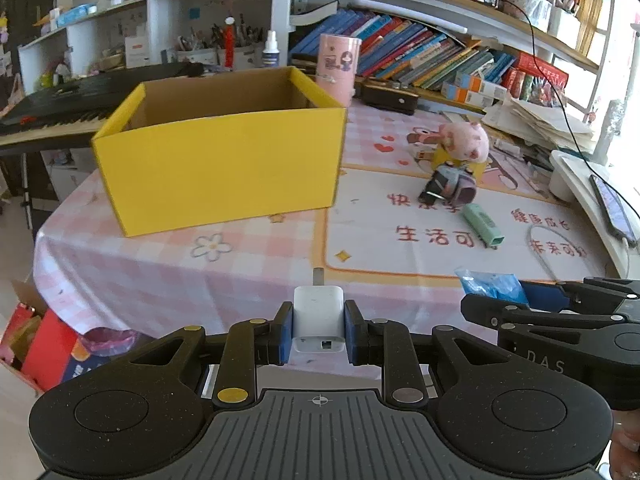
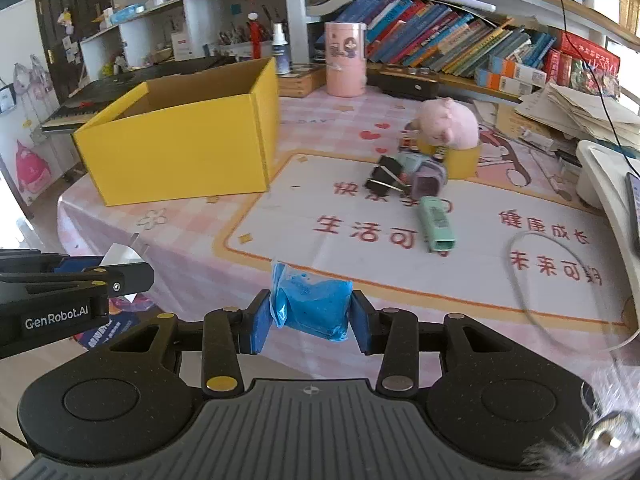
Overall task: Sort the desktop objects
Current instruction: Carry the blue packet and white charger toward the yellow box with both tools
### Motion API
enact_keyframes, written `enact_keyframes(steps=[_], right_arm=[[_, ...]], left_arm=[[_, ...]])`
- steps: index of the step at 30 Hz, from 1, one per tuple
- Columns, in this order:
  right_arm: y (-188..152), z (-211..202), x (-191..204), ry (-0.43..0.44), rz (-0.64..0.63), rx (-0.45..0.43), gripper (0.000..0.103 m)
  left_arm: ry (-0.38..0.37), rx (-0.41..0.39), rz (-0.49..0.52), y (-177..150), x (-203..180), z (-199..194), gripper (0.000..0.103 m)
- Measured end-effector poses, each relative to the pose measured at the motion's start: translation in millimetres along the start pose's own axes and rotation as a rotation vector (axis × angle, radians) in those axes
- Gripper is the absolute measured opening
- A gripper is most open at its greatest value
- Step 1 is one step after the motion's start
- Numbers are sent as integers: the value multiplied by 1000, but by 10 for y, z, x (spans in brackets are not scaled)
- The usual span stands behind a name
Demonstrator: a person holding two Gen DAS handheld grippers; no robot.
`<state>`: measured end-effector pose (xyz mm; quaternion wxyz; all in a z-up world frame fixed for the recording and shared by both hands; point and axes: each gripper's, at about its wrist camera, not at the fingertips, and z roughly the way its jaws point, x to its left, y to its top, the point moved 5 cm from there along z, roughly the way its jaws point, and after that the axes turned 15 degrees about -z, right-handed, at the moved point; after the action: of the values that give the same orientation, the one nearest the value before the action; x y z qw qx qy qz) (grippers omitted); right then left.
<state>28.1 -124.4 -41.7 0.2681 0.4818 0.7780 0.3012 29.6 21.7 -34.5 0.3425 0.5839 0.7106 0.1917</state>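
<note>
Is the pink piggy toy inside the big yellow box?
No, the pink piggy toy sits on a small yellow tub, on the table beside the big yellow box.

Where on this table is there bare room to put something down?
Free: the mat between the yellow box and the green stapler, and the checked cloth in front of the box. Crowded: around the pink plush and the binder clips.

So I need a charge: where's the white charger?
In the left wrist view the white charger sits clamped in the left gripper, short of the yellow box.
</note>
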Motion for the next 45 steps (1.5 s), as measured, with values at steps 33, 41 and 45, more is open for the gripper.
enact_keyframes(steps=[33, 41, 45], right_arm=[[341, 62, 892, 121, -177, -32, 38], [420, 70, 919, 132, -208, -55, 38], [440, 96, 908, 139, -212, -58, 38]], left_arm=[[67, -92, -129, 58, 808, -361, 24], [75, -125, -129, 126, 805, -387, 24], [77, -131, -127, 144, 785, -366, 24]])
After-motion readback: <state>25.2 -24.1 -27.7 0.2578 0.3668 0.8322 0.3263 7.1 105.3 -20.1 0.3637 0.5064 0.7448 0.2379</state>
